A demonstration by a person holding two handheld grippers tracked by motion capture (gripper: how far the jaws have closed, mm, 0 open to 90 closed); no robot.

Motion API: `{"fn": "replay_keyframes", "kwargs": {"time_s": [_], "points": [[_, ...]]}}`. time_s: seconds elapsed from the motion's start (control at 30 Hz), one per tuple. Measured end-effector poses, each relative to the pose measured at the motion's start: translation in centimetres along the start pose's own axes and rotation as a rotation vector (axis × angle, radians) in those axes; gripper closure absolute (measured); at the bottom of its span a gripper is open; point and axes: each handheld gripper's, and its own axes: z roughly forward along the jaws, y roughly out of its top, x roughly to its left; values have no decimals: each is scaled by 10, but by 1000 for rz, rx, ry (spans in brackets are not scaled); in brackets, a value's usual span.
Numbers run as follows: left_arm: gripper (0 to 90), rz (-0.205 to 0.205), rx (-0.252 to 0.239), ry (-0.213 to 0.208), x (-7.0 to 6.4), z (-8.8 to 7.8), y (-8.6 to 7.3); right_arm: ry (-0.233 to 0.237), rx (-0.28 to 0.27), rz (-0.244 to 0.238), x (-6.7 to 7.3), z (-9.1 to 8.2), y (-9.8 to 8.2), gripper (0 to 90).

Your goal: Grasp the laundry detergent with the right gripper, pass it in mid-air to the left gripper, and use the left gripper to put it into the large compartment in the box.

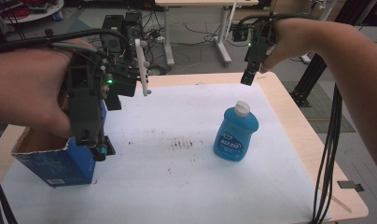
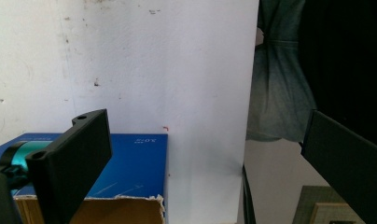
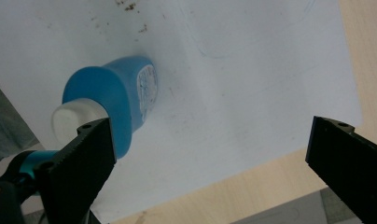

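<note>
Nearest to me in the high view is my left hand (image 1: pixel 25 86) at nine o'clock, carrying the left gripper (image 1: pixel 91 135) just above the open top of a blue cardboard box (image 1: pixel 56 163). From the left gripper view I read its two black jaws as spread wide, with nothing between them; the box's blue side and torn brown rim lie below the left-hand jaw, on the white sheet.

At one o'clock my right hand (image 1: pixel 294 39) holds the right gripper (image 1: pixel 248 74) up over the far edge of the table (image 1: pixel 312 154), tilted downward. Its jaws are also wide apart in the right gripper view, pinching nothing.

Between the two, a little right of centre, stands a blue bottle (image 1: pixel 235 133) with a white cap (image 1: pixel 241 108) and a pale label on its front. It is upright on the white sheet (image 1: pixel 177 186), its long axis vertical and the cap pointing up, leaning slightly toward twelve o'clock as I see it from above. In the right gripper view the bottle (image 3: pixel 114 100) sits beside the left-hand jaw, cap toward the camera, apart from the jaws. Dark smudges (image 1: pixel 182 143) mark the sheet to the bottle's nine o'clock. Black cables (image 1: pixel 329 154) hang past the table's three o'clock edge.
</note>
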Motion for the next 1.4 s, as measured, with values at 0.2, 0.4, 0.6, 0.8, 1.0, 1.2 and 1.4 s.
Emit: {"fn": "replay_keyframes", "kwargs": {"time_s": [0.2,0.4,0.6,0.8,1.0,1.2,1.4], "points": [[17,1,0,7,0,2,3,2,-64,26,3,-3,-5,8],[17,13,-3,18,-4,3,7,19,-192,61,8,-5,-14,7],[17,17,-2,20,-6,5,6,-14,-358,143,13,-6,-33,7],[17,25,2,24,-10,5,6,-36,-463,217,18,-5,-56,7],[17,26,0,26,-12,7,8,-47,-494,250,26,-1,-84,8],[17,30,-2,22,-14,10,8,-59,-524,290,36,6,-111,7],[17,33,2,26,-14,11,6,-71,-570,297,45,12,-125,8]]}}
